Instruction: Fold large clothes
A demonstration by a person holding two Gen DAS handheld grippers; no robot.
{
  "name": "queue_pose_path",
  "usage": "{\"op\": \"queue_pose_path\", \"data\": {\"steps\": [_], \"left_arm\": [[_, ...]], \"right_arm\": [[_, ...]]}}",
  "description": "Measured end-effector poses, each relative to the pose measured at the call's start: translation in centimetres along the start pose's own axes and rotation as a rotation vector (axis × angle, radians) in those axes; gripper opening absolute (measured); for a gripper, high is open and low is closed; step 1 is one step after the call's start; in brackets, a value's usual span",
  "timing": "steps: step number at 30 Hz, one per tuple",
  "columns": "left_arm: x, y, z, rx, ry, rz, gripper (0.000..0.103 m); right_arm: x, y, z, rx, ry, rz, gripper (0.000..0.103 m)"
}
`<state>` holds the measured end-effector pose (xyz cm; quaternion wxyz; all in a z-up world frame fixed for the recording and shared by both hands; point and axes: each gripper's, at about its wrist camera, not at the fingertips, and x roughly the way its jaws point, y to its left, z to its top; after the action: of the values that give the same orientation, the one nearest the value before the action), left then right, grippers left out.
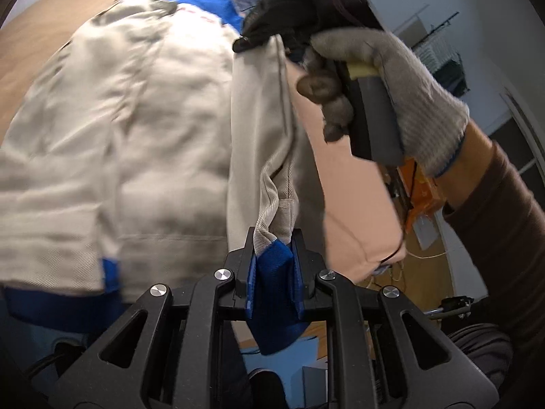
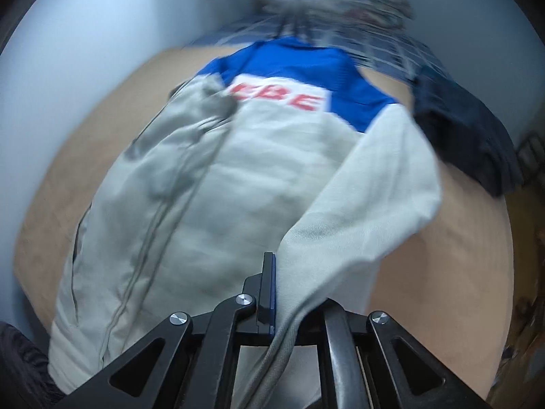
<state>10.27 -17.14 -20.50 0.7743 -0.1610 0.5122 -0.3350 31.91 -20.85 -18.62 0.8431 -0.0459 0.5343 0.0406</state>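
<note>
Left wrist view: left gripper [image 1: 272, 248] pinches the blue cuff [image 1: 274, 272] of the beige jacket [image 1: 136, 136] spread on the tan table [image 1: 30, 41]. Soft, floppy stuff, so grab hems. Right wrist view: right gripper [image 2: 276, 286] is clamped on the sleeve [image 2: 357, 211]; bare table on both sides.
</note>
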Motion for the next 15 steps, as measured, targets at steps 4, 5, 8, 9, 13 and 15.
{"op": "queue_pose_path", "data": {"steps": [4, 5, 8, 9, 13, 15], "left_arm": [[0.3, 1.9, -0.6, -0.043, 0.022, 0.024, 0.015], [0.1, 2.7, -0.9, -0.055, 0.024, 0.022, 0.014], [-0.3, 3.6, -1.3, -0.066, 0.03, 0.033, 0.014], [-0.3, 3.7, -1.4, -0.066, 0.031, 0.039, 0.014], [-1.3, 3.5, -2.0, -0.05, 0.044, 0.049, 0.014], [-2.3, 3.0, -2.0, -0.025, 0.027, 0.066, 0.014]], "right_arm": [[2.5, 2.6, 0.0, -0.014, 0.078, 0.114, 0.029], [2.3, 2.7, -0.2, 0.002, 0.072, 0.186, 0.03], [-0.1, 1.7, -1.0, 0.015, 0.018, 0.355, 0.029], [-1.1, 0.9, -1.3, 0.031, -0.008, 0.394, 0.029], [-3.0, -4.0, -1.2, 0.168, -0.108, 0.39, 0.031], [-2.8, -7.7, -0.5, 0.309, -0.15, 0.352, 0.042]]}}
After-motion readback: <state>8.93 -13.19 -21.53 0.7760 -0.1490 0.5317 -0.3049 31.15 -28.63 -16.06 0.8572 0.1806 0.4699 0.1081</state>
